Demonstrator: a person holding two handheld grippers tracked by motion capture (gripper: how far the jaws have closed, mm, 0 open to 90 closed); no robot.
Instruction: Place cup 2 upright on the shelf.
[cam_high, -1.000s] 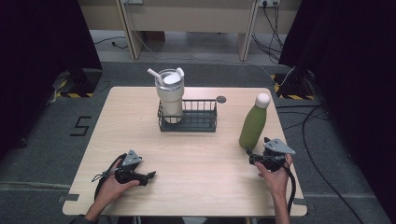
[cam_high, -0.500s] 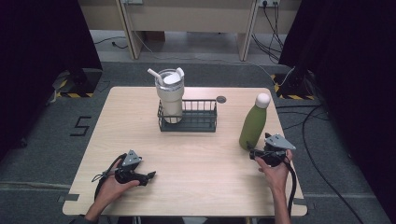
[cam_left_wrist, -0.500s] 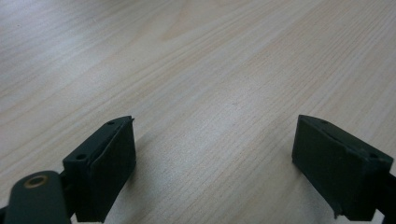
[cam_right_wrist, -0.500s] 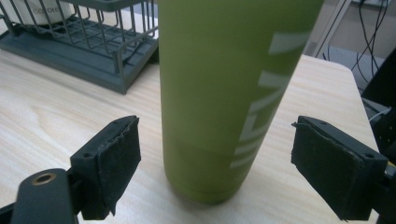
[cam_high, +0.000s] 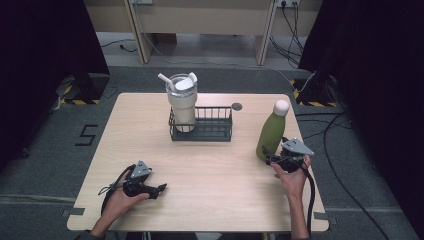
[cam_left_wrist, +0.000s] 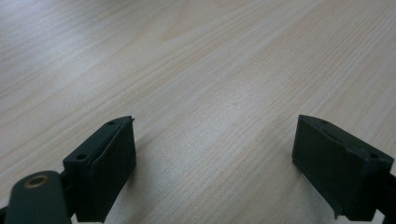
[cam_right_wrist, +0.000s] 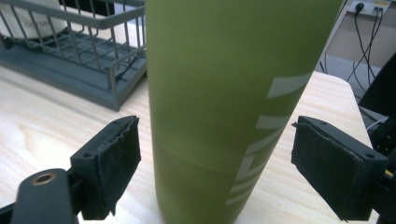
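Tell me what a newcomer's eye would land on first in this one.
Probably the tall green bottle standing upright near the table's right edge, with the right tool open on either side of it, not touching. Next, the white tumbler standing in the left end of the dark wire basket at the table's far middle. The left tool is open above bare wood.

Right gripper beside upright green bottle; tumbler in wire basket.
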